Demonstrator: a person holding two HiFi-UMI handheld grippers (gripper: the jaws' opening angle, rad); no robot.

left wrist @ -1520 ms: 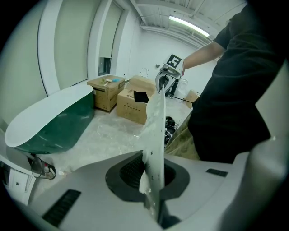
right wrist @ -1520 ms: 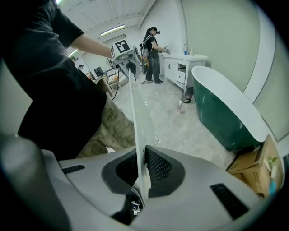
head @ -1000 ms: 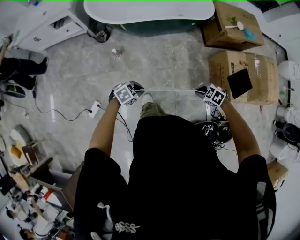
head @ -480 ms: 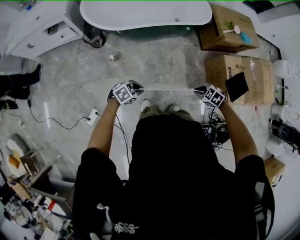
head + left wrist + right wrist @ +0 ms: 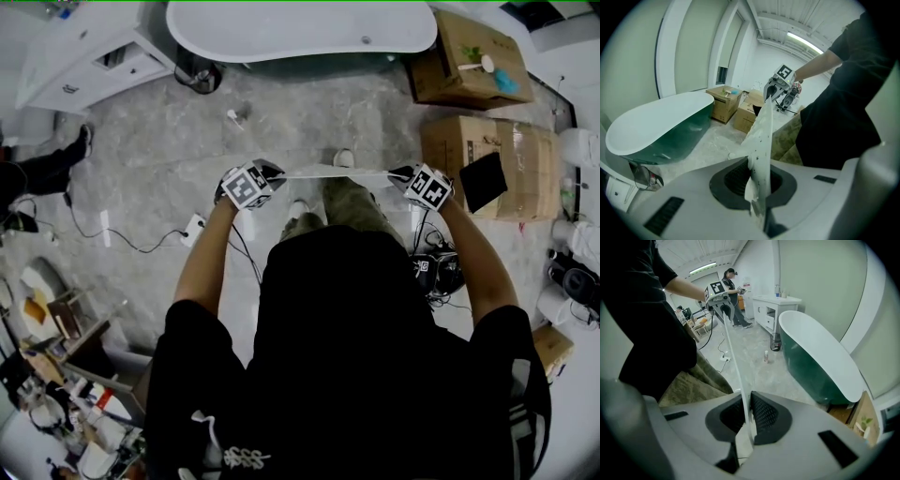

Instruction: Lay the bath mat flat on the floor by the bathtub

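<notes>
The white bath mat hangs in the air, stretched edge-on between my two grippers, a stretch of floor short of the white, green-sided bathtub. My left gripper is shut on the mat's left end, my right gripper on its right end. In the left gripper view the speckled mat rises from my left gripper toward the right gripper, with the bathtub at left. In the right gripper view the mat runs from my right gripper to the left gripper.
Two cardboard boxes stand right of the tub. A white cabinet is at far left. A power strip with cable and a small bottle lie on the floor. Another person's legs show at left.
The person has stepped toward the bathtub, one foot now showing past the mat. Both grippers carried the stretched mat forward with them; the grip is unchanged.
</notes>
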